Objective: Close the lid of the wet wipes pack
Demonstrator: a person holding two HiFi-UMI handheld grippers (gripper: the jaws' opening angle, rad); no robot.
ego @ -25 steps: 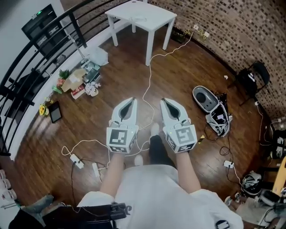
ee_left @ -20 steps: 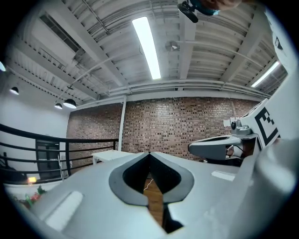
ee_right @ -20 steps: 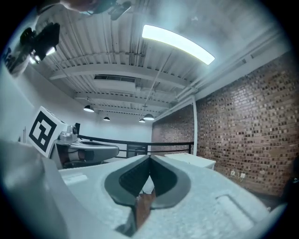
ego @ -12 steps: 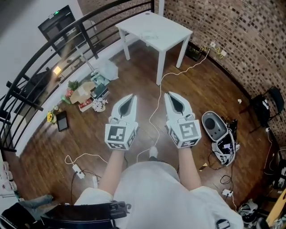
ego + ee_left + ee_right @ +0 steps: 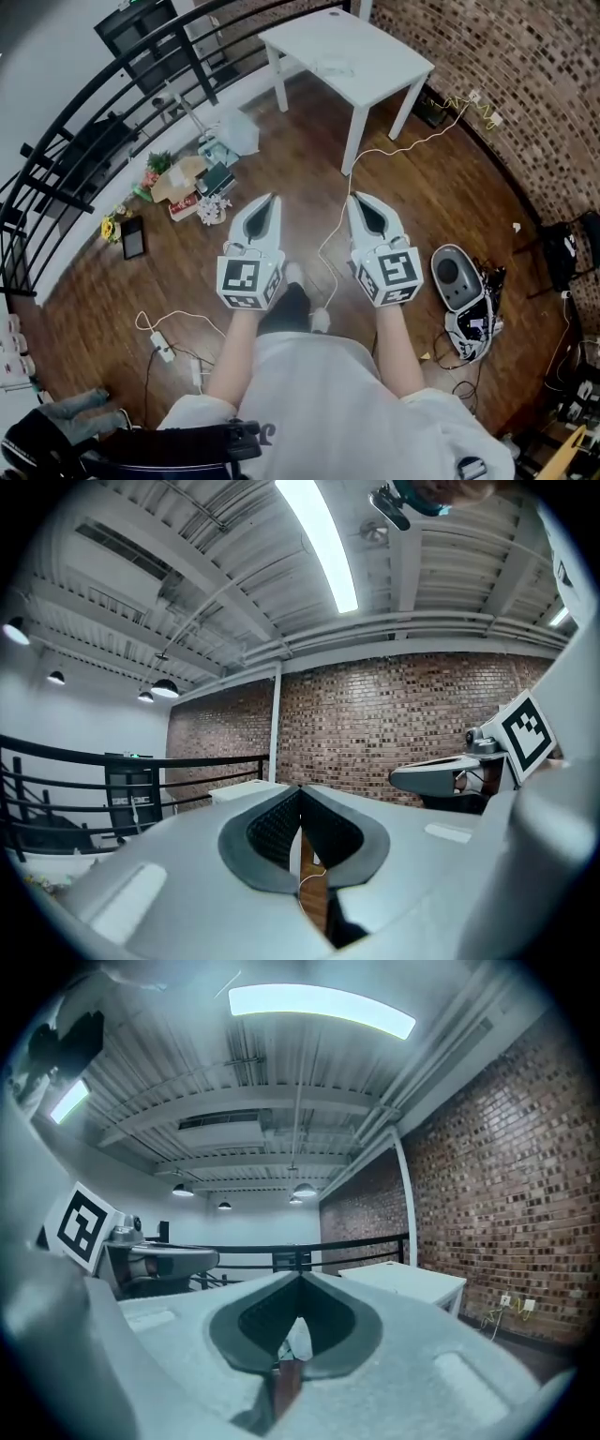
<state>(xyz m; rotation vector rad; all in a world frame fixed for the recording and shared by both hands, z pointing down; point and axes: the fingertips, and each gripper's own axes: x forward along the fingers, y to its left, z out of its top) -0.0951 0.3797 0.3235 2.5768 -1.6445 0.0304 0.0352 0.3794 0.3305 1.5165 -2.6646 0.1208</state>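
Nobody is at the wipes yet. The person stands on the dark wooden plank floor, a grey-white two-jawed tool in each hand, both held out level and side by side in front of the body. The left tool has its jaws pressed together at the tips, with only the hollow between the dark pads behind them and nothing in it. The right tool is the same: tips meeting, nothing held.

The one square white desk stands ahead and a little to the person's right, well apart from both tools. On its top lies a single small pale flat thing. I take it for the wet wipes pack, though from here it is too small to be sure, and I cannot tell which way its long side runs or whether its lid is up.

The right tool is the nearer one, I'd judge, so closing the distance comes first.

By count: two tools, one desk, one pale thing on it. A white cable trails across the floor between the tools, towards the desk.
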